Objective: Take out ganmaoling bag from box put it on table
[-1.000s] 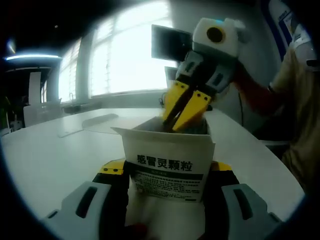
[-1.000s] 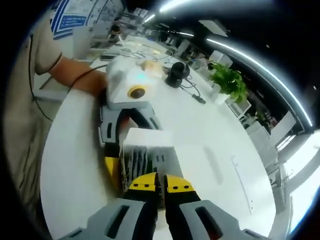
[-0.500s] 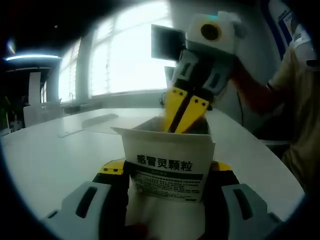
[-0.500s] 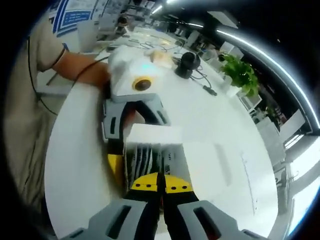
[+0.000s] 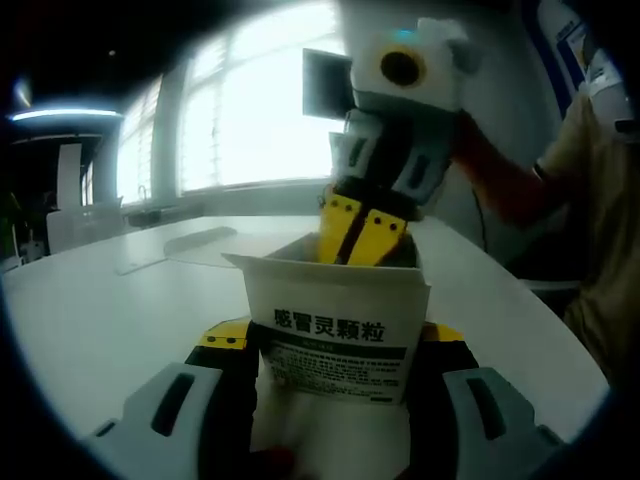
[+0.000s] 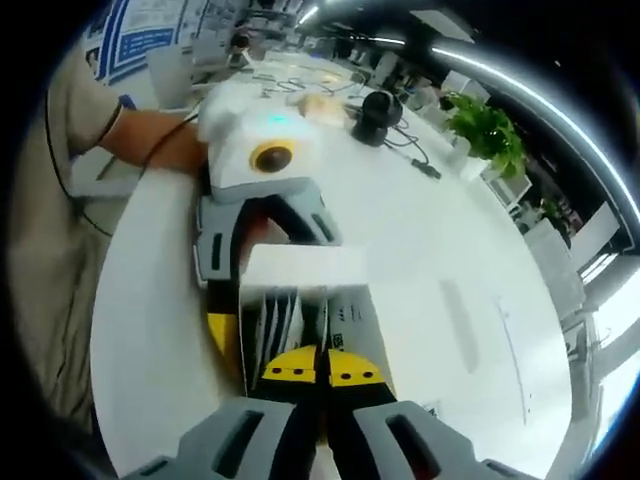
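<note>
white table (image 6: 430,240), box (image 6: 300,300) under right gripper (image 6: 318,368)

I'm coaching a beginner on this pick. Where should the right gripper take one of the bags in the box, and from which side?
Grip a bag by its top edge, coming straight down through the open top of the box: the bags stand upright, packed side by side, with only their upper edges exposed.

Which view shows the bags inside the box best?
The right gripper view: it looks down into the open box at the upright bags. The left gripper view shows the box's printed front, with the right gripper dipping in.
</note>
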The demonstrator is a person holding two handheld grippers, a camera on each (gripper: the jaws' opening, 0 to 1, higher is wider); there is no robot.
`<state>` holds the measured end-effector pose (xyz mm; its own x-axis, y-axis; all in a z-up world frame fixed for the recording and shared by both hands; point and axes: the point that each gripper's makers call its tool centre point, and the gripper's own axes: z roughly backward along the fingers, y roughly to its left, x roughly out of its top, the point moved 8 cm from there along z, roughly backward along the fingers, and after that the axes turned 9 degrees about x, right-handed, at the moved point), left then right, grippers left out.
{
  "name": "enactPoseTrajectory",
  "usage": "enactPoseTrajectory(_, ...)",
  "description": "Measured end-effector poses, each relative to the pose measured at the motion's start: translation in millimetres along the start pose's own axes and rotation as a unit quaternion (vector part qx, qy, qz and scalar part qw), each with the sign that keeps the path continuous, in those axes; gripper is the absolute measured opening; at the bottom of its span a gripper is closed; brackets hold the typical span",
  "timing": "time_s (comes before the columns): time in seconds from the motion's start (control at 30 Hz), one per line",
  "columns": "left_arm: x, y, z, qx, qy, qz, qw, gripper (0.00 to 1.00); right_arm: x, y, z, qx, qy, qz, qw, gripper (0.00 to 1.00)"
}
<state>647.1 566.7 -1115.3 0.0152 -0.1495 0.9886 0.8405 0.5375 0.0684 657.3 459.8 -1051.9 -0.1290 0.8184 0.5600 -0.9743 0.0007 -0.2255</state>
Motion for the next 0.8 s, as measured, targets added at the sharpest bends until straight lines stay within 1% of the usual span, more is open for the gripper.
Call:
enactPoseTrajectory(0.33,-0.6,4.5,-2.1,-0.001,0.0,-0.001,1.0,0.51,3.2,-0.7,12.7,-0.009,-0.042,-0.023,0.9988,0.0)
enactPoseTrajectory(0.43,-1.0,5.6,-2.5,-0.001,0.0,-0.001,1.0,0.51,3.1,-0.8,16.9,-0.017,-0.054,-0.029,0.998,0.0)
enactPoseTrajectory(0.57,-1.3,7.2,-2.8,-0.001,0.0,-0.001,1.0,0.51,3.1,-1.2,22.7,-0.02,-0.077,-0.045,0.9957,0.0)
enactPoseTrajectory(0.77,-1.4,7.6,-2.9,-0.001,-0.001,-0.002,1.0,0.51,3.3,-2.0,34.1,-0.027,-0.104,-0.067,0.9919,0.0)
enactPoseTrajectory(0.8,-1.5,7.8,-2.9,-0.001,0.0,-0.002,1.0,0.51,4.0,-2.2,37.1,-0.028,-0.113,-0.071,0.9907,0.0)
